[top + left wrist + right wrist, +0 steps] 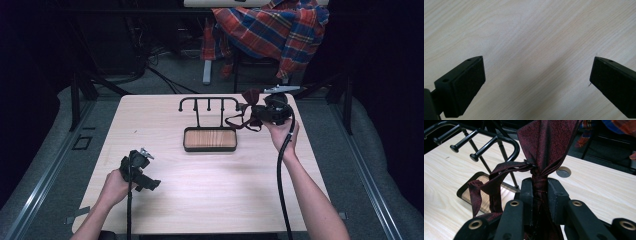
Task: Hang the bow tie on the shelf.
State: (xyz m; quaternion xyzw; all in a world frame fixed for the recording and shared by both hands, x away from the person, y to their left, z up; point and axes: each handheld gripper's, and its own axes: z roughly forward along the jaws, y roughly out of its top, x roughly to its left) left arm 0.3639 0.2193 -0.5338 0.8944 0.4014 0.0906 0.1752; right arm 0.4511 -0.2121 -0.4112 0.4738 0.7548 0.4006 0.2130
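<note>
The bow tie (541, 147) was dark maroon with a fine speckled weave, its strap (491, 185) drooping in a loop; the right gripper (539, 192) pinched it at the knot, up beside the black rack (209, 104) over the table (225, 200); the lower half sat hidden behind the jaws; no writing anywhere; the left gripper (536, 80) hung spread wide, holding nothing.

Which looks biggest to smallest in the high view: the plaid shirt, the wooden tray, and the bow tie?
1. plaid shirt, though it lies farther from the camera, so it is truly large
2. wooden tray
3. bow tie, held in the right tool
</note>
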